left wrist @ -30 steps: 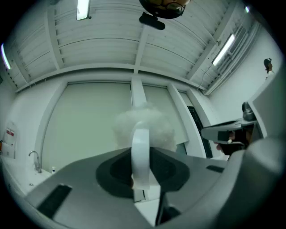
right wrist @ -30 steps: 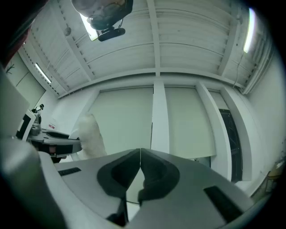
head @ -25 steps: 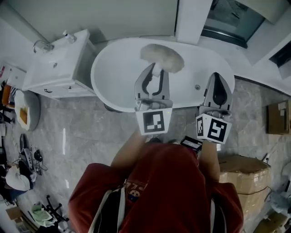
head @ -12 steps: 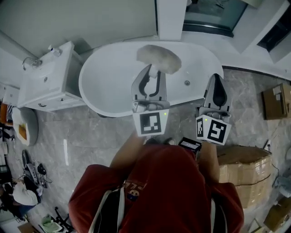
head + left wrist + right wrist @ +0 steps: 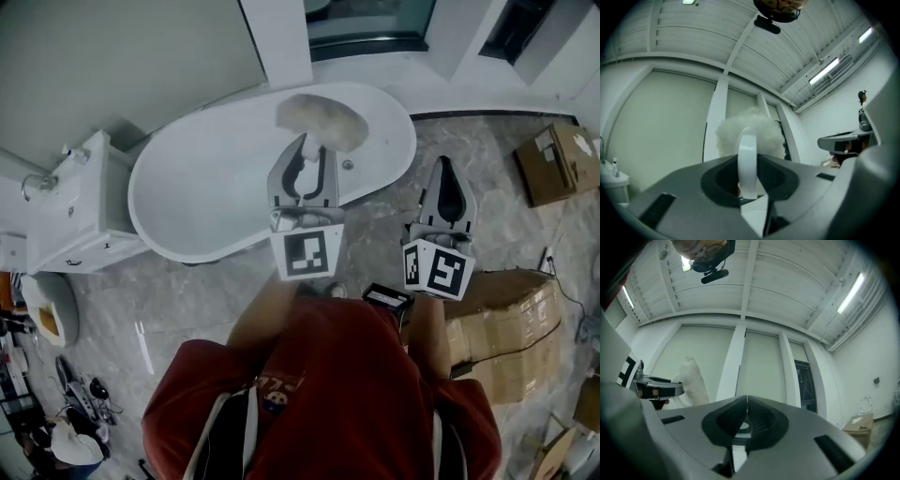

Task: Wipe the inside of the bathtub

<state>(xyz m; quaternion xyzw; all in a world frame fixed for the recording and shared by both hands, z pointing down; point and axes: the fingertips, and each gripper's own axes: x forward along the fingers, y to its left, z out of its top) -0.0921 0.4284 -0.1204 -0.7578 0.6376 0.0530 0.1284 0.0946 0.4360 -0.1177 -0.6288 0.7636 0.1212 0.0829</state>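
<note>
white oval bathtub (image 5: 216, 187) lies at 11 o'clock from the person, on grey marble floor (image 5: 375, 234). brown cardboard box (image 5: 506, 319) at 4 o'clock. left gripper (image 5: 314, 148): fingers closed on the white handle of a fluffy white duster (image 5: 323, 122); its head shows over the tub's 2 o'clock end. right gripper (image 5: 443, 164), at 3 o'clock of the left: fingers pressed together, nothing between, over the floor.

White washbasin cabinet (image 5: 67, 223) left, cardboard boxes (image 5: 511, 323) right
</note>
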